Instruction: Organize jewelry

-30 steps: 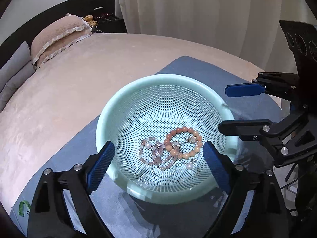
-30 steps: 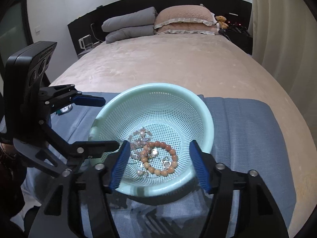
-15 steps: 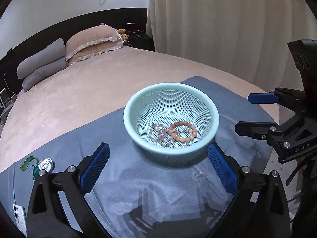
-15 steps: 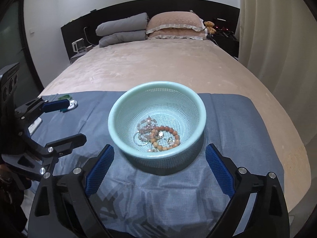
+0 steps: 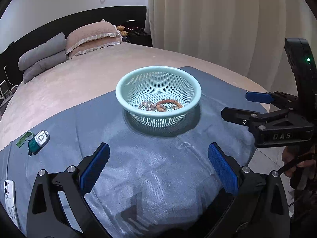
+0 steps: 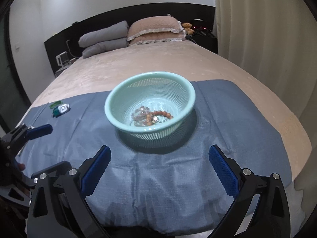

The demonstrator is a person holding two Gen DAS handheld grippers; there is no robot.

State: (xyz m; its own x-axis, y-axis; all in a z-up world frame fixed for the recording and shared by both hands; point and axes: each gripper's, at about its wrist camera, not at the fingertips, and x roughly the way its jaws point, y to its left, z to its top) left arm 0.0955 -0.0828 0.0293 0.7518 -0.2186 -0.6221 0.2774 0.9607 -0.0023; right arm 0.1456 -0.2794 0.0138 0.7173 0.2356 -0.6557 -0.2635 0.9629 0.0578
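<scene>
A mint green perforated basket (image 5: 128,81) stands on a blue cloth (image 5: 158,168) spread over the foot of a bed; it also shows in the right wrist view (image 6: 118,91). Inside lie an orange bead bracelet (image 5: 168,104) and a pale lilac bead bracelet (image 5: 146,105), tangled together; they show blurred in the right wrist view (image 6: 152,116). My left gripper (image 5: 158,168) is open and empty, well short of the basket. My right gripper (image 6: 159,170) is open and empty too, also back from the basket, and shows at the right in the left wrist view (image 5: 239,105).
A small teal and silver gadget with a green strap (image 5: 37,139) lies on the cloth at the left, also in the right wrist view (image 6: 60,108). A white phone (image 5: 10,198) lies at the cloth's near left edge. Pillows (image 5: 93,37) are at the headboard. Curtains (image 5: 218,19) hang on the right.
Both grippers have pulled back and up from the basket, which now looks smaller and farther away. The jewelry stays in the basket. Both grippers stay open.
</scene>
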